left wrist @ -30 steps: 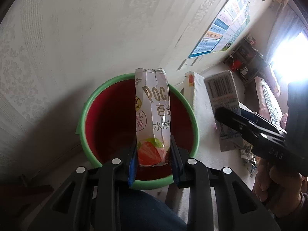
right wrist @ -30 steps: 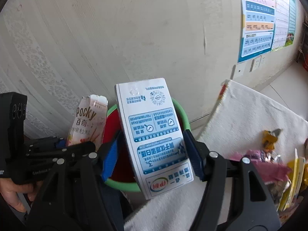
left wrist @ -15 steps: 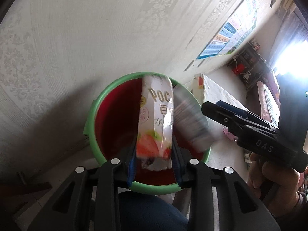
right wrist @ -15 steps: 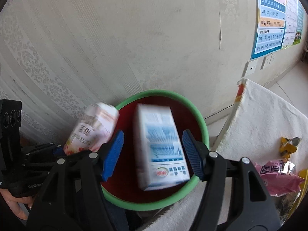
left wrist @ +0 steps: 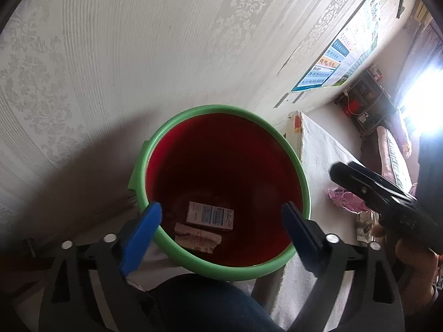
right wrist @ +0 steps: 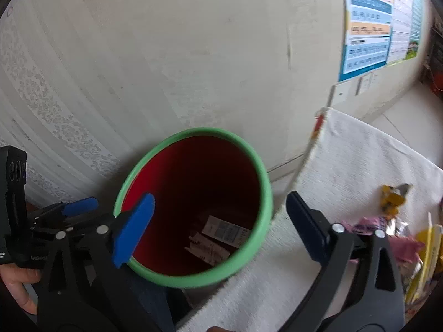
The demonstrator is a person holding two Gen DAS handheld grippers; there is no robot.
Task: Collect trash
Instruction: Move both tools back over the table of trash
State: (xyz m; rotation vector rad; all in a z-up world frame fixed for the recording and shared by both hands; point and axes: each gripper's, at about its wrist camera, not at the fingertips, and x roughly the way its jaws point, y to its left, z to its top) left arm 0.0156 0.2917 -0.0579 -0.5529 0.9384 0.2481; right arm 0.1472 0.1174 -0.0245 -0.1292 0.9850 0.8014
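Red bucket holding milk carton, snack box — below opening hand-held grippers

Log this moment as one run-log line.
left gripper: jaws opening, empty | right gripper: jaws opening, empty | red bucket with green rim: holds blue-white milk carton, pink snack box

Both grippers are black plastic frames with bright blue pads on the jaws and silver screws along the arms. The person's wearing dark blue jeans.
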